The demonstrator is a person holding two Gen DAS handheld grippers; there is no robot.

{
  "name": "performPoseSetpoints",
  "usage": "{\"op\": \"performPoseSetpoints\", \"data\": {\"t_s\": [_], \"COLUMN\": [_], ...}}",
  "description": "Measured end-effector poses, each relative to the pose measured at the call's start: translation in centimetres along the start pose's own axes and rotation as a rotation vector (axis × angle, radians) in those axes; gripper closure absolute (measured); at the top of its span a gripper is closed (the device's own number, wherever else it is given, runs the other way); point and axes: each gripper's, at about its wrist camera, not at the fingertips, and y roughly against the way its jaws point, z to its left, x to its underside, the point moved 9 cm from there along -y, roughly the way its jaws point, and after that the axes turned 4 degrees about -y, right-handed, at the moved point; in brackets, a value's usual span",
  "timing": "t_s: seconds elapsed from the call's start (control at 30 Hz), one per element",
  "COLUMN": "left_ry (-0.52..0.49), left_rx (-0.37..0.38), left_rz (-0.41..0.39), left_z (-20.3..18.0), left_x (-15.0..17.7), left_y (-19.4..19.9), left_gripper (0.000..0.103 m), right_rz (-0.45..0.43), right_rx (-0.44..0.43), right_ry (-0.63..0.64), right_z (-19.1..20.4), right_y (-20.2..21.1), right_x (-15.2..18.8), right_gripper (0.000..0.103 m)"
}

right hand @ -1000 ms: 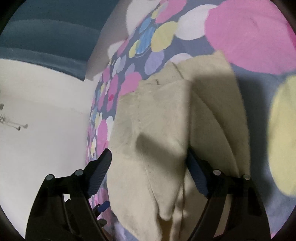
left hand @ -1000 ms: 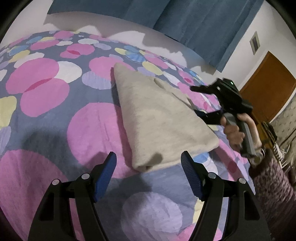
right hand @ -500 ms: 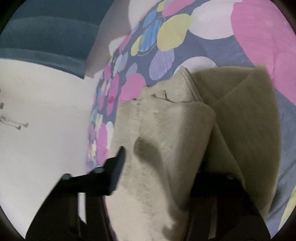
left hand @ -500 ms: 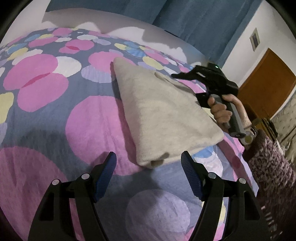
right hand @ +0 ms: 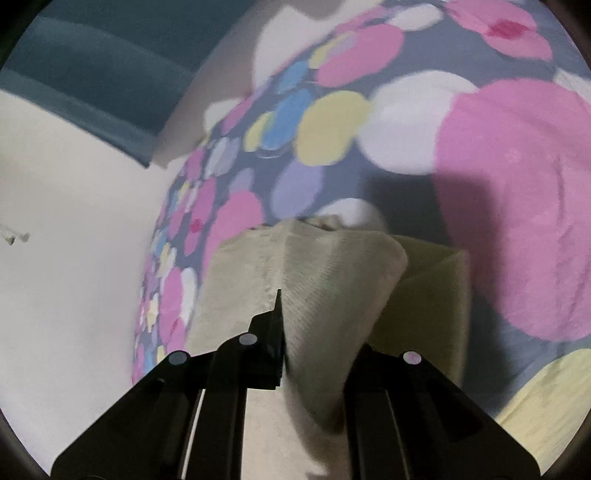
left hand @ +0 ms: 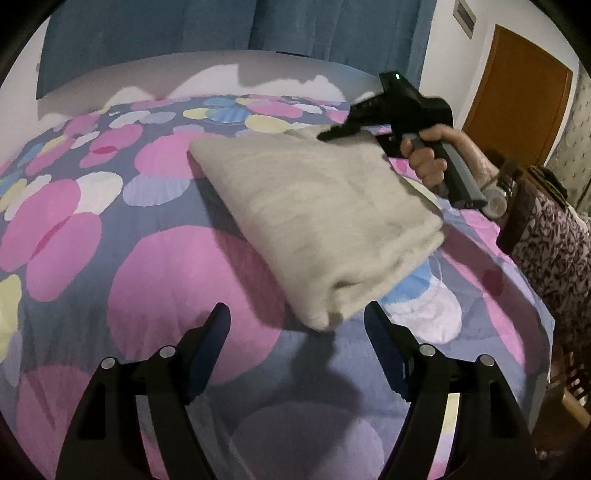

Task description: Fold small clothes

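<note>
The folded cream garment (left hand: 325, 221) lies on the spotted bedspread (left hand: 110, 206), ahead of the left gripper (left hand: 297, 343) and slightly right of its centre line; its near corner sits just beyond the gap between the blue pads (left hand: 207, 343), which do not touch it. That gripper's jaws are opening, with nothing pressed between them, only bedspread below. At the garment's far right corner the right gripper (left hand: 332, 133), held in a hand (left hand: 428, 158) with a patterned sleeve (left hand: 554, 243) behind it, has its tips on the fabric. In the right wrist view the right gripper (right hand: 314, 354) is clenched on a raised fold of the garment (right hand: 332, 280), the cloth bunching up between the black fingers (right hand: 266, 332) and hiding the right-hand fingertip entirely. The lifted fold also covers much of the layers beneath, so how many layers are pinched cannot be told. Both views are softened by blur, and the garment's kind is hard to make out. Its long axis runs from the near corner by the left gripper diagonally away to the far left, toward the blue curtain (left hand: 221, 26), with the wooden door (left hand: 517, 107) at the far right
</note>
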Motion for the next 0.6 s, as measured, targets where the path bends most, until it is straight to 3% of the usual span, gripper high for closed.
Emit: {"op": "performPoseSetpoints", "data": {"t_s": [0.13, 0.2, 0.33, 0.6], "left_ry": [0.071, 0.111, 0.164, 0.197], "left_rx": [0.019, 0.023, 0.039, 0.054], "left_rz": [0.032, 0.047, 0.04, 0.031], "left_z": [1.0, 1.7, 2.6, 2.7], "left_x": [0.4, 0.8, 0.7, 0.8], "left_y": [-1.0, -1.3, -1.3, -1.1], "left_gripper": [0.029, 0.029, 0.029, 0.029], "right_rz": [0.021, 0.002, -0.047, -0.052], "right_rx": [-0.038, -0.05, -0.115, -0.259], "right_ry": [-0.064, -0.077, -0.086, -0.168], "right_z": [-1.9, -2.0, -1.8, -1.6], "right_y": [-0.2, 1.1, 5.4, 12.2], "right_x": [0.6, 0.8, 2.4, 10.7], "right_gripper": [0.092, 0.086, 0.056, 0.049]}}
